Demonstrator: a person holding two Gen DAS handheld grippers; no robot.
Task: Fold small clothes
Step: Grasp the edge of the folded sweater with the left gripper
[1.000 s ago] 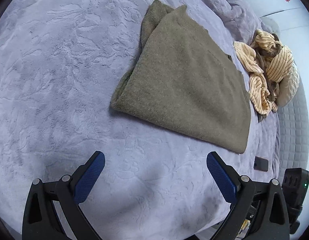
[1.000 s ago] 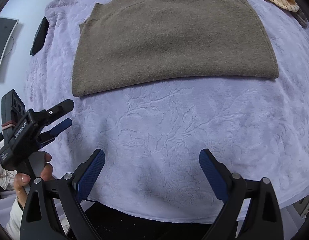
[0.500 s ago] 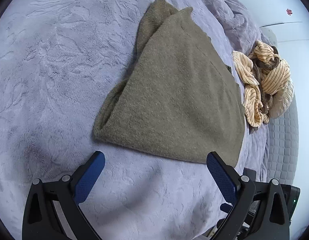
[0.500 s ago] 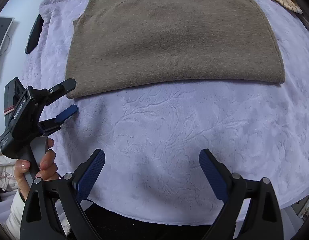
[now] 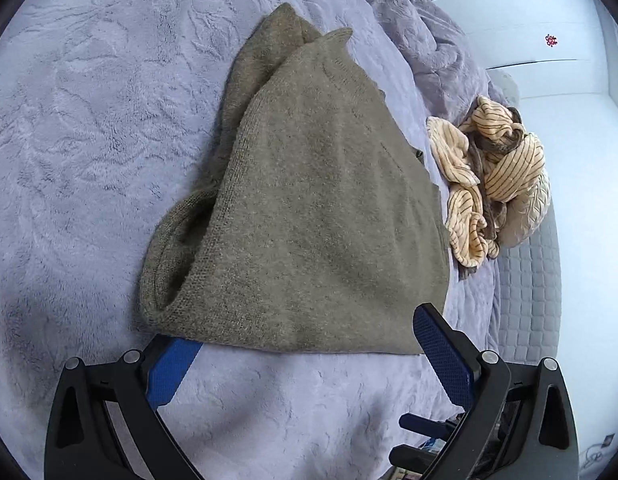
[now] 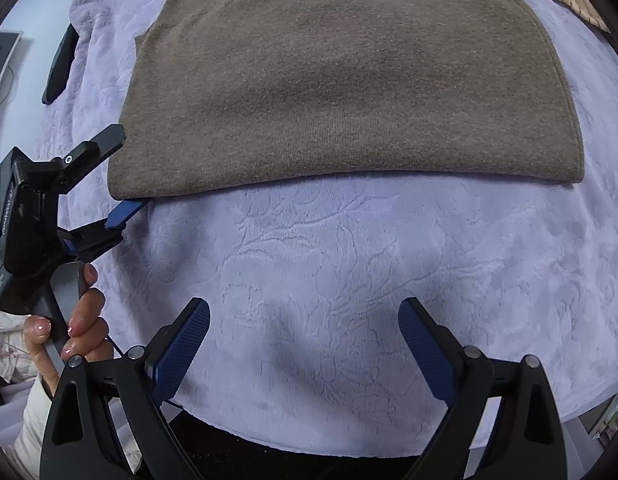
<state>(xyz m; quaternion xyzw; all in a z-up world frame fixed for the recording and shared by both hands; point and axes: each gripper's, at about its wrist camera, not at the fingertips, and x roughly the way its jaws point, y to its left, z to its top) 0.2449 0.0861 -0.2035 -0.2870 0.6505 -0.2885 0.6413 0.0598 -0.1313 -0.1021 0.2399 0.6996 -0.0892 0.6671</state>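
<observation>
Nearest, right gripper hangs over bare lavender bedspread, fingers wide apart, holding nothing, well short of the garment. Left gripper is at the near-left corner of the brown sweater, also spread apart: one blue finger is slid under the hem at the corner, the other stands above the fabric edge on the far side, so the corner sits between them but nothing is pinched yet. A hand grips the left gripper's handle in the right wrist view.

The sweater lies on the bed, already folded to a rough rectangle, long folded edge toward the right gripper. It's a soft knit, limp, light to medium weight, fuzzy so not slippery against the pads; no stiffness, so it will sag and drape between two hold points. At the left corner the layers gape open into a loop, so a shallow pinch could catch only the top layer. Best hold, I'd judge: bite deep at the two near corners through all layers, both grippers lifting together. The plush bedspread may drag on the knit.

Beyond the sweater, a crumpled striped cloth sits near the bed's far edge, close to but apart from it. A dark flat object lies off to the left on the bedspread; can't tell what it is.
</observation>
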